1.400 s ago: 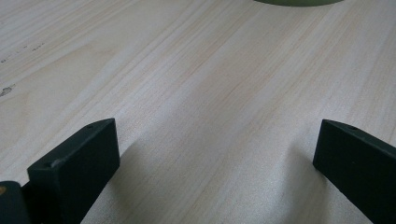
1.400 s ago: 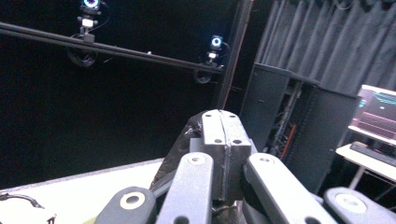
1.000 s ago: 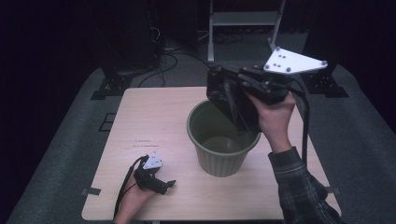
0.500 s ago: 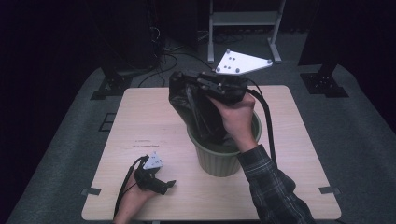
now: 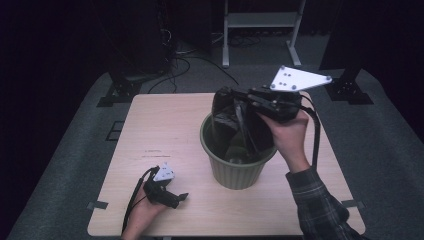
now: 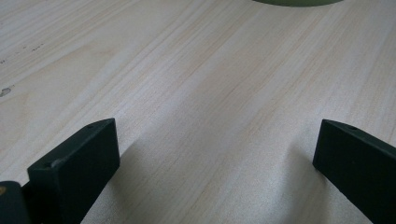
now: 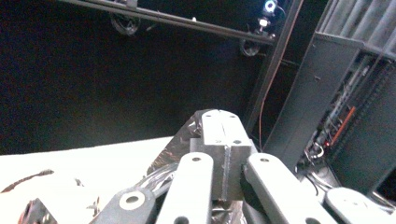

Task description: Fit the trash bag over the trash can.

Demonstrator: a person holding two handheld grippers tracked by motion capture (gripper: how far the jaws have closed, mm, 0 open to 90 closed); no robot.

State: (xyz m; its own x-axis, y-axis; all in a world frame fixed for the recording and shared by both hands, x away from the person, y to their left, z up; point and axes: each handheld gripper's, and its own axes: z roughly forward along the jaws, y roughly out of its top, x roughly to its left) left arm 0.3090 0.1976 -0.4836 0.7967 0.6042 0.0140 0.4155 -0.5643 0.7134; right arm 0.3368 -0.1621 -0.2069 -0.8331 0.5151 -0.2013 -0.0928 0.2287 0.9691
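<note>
An olive-green bin point(image 5: 234, 172) stands on the wooden table point(image 5: 160, 125), right of centre. My right gripper point(image 5: 223, 98) hovers over the bin's far rim, pointing left and shut on a black plastic bag point(image 5: 240, 127) that hangs down into the bin. In the right gripper view the two metal jaws point(image 7: 223, 130) are pressed together, with crinkled glossy bag film point(image 7: 170, 147) behind them. My left gripper point(image 5: 176, 198) rests on the table near its front edge, left of the bin. Its black jaws point(image 6: 215, 154) stand wide apart over bare wood, and the bin's base point(image 6: 299, 2) shows at the top edge.
Dark floor surrounds the table, with cables point(image 5: 180, 65) and a metal stand point(image 5: 260, 30) behind it. Tape tabs point(image 5: 96, 205) mark the table's front corners. A cable point(image 5: 316, 135) trails from the right gripper past the person's wrist.
The right gripper swung left over the bin with the bag, then came back right and lower, so the bag now hangs inside the bin. The left gripper stayed put.
</note>
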